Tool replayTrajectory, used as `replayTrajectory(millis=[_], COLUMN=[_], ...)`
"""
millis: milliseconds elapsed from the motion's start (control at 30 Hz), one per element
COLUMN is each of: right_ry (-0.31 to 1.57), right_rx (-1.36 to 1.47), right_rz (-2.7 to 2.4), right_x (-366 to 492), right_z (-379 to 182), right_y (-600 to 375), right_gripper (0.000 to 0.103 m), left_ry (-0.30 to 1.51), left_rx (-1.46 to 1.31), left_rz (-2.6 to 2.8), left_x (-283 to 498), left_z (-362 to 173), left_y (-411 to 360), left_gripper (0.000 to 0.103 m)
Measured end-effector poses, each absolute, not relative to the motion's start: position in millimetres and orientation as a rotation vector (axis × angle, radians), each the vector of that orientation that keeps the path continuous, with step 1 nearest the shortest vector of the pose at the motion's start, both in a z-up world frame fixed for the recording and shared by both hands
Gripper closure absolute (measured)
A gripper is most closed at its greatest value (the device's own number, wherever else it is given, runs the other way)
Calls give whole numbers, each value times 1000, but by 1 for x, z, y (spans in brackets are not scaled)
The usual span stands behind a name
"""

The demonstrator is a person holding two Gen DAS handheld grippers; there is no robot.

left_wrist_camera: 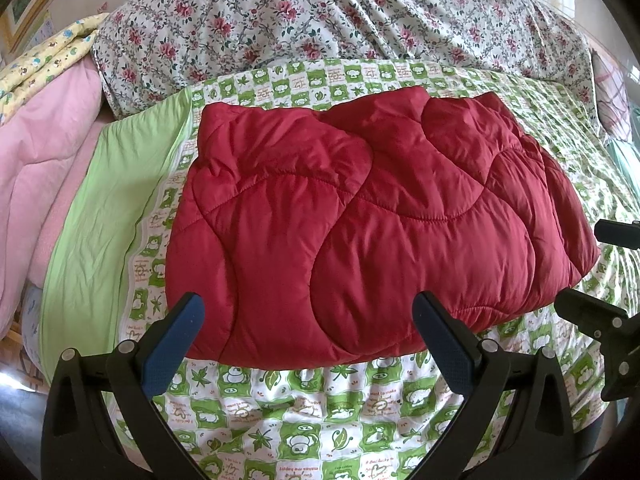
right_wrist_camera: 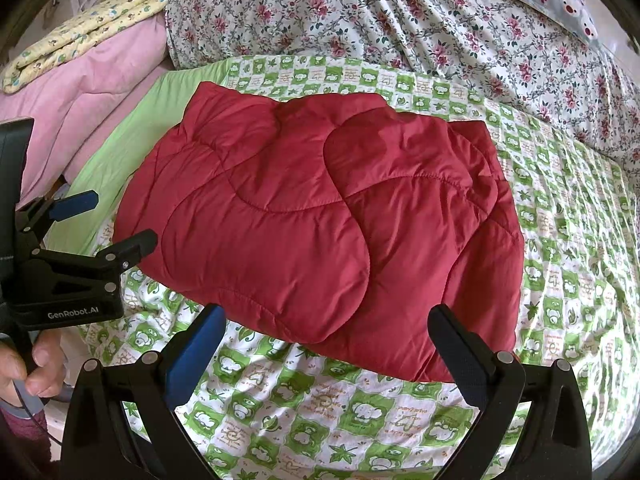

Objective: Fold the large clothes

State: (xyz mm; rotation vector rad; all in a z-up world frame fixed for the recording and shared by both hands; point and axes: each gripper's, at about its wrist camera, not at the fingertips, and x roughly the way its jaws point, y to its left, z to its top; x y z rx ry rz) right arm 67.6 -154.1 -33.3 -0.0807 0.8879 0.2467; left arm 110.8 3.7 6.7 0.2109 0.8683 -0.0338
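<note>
A red quilted padded garment (left_wrist_camera: 360, 216) lies folded into a thick rectangle on the green-and-white patterned bed sheet (left_wrist_camera: 304, 412); it also shows in the right wrist view (right_wrist_camera: 320, 224). My left gripper (left_wrist_camera: 308, 312) is open and empty, its fingertips just above the garment's near edge. It also shows at the left of the right wrist view (right_wrist_camera: 116, 224), beside the garment's left edge. My right gripper (right_wrist_camera: 328, 324) is open and empty, hovering over the garment's near edge. Its fingers (left_wrist_camera: 588, 312) appear at the right edge of the left wrist view.
A floral duvet (left_wrist_camera: 320, 20) is heaped along the far side of the bed. A pink blanket (left_wrist_camera: 48, 160) and a yellow patterned quilt (left_wrist_camera: 44, 60) are stacked at the left. A plain green strip of sheet (left_wrist_camera: 104, 208) borders the left side.
</note>
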Motion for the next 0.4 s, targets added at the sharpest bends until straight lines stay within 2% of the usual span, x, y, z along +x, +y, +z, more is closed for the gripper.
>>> replayTrajectory(millis=[400], right_ry=[895], right_rx=[-73], right_rz=[241], right_x=[69], right_z=[-37], right_y=[-156], right_gripper=[1], left_ry=[879], left_rx=[200], left_rz=[-36], left_x=[114], left_z=[7], left_y=[4], left_gripper=[0])
